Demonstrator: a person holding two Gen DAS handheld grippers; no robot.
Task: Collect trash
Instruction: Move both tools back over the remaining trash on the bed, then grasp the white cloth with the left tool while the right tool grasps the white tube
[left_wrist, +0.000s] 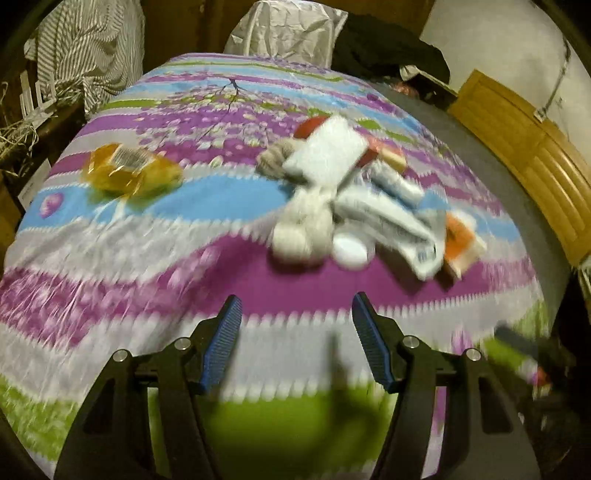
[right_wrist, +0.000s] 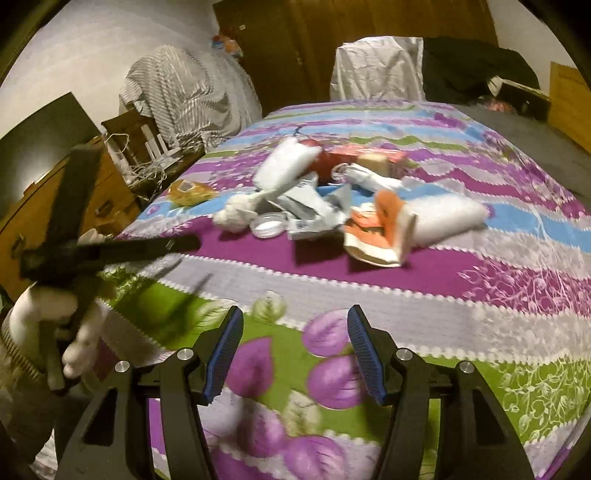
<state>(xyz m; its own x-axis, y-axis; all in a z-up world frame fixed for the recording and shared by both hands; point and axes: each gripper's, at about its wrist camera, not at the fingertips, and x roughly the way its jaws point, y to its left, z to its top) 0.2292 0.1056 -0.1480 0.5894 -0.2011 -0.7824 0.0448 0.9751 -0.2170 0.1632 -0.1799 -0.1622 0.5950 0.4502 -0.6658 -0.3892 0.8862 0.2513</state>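
Note:
A heap of trash lies on a bed with a purple, blue and green flowered cover (left_wrist: 147, 258). It holds a crumpled paper ball (left_wrist: 303, 229), a white lid (left_wrist: 350, 251), white packets (left_wrist: 328, 151) and an orange-and-white carton (left_wrist: 458, 240). A yellow plastic wrapper (left_wrist: 129, 170) lies apart to its left. My left gripper (left_wrist: 296, 299) hovers short of the heap, open and empty. In the right wrist view the carton (right_wrist: 380, 229), lid (right_wrist: 269, 226) and a white plastic pouch (right_wrist: 447, 214) lie ahead of my right gripper (right_wrist: 295, 310), which is also open and empty.
A silver crinkled bag (left_wrist: 284, 29) and dark clothes (left_wrist: 388, 48) sit at the far end of the bed. Striped cloth (left_wrist: 88, 48) hangs at the left, over a cluttered wooden chest (right_wrist: 55, 206). A wooden panel (left_wrist: 517, 147) flanks the right. A person's hand (right_wrist: 79, 343) holds the other tool.

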